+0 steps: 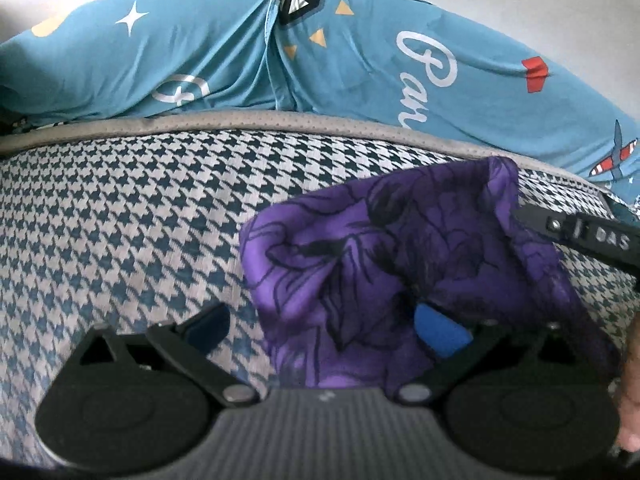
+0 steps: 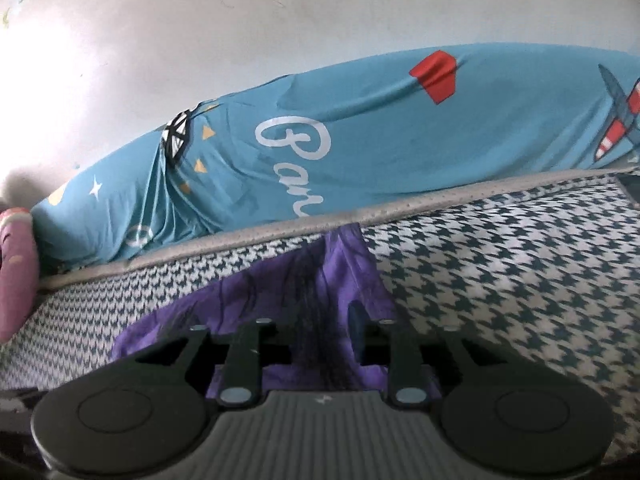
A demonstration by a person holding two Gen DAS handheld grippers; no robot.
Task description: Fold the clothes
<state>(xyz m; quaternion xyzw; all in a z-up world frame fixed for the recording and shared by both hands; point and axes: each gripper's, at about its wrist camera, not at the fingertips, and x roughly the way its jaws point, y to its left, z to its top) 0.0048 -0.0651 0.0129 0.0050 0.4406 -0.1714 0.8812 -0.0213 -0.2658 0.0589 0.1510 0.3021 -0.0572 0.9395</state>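
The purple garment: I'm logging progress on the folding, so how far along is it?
Done: little that shows; the purple garment is bunched on the houndstooth mattress, with no flat fold visible. In hand: the right gripper has cloth between its narrow fingers, though its hold looks loose; the left gripper stands wide open, one pad against the fabric. Left: spreading it flat and making the folds.

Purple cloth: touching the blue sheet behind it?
Apart. Left wrist view shows the purple cloth on the houndstooth mattress, with grey piping between it and the blue sheet.
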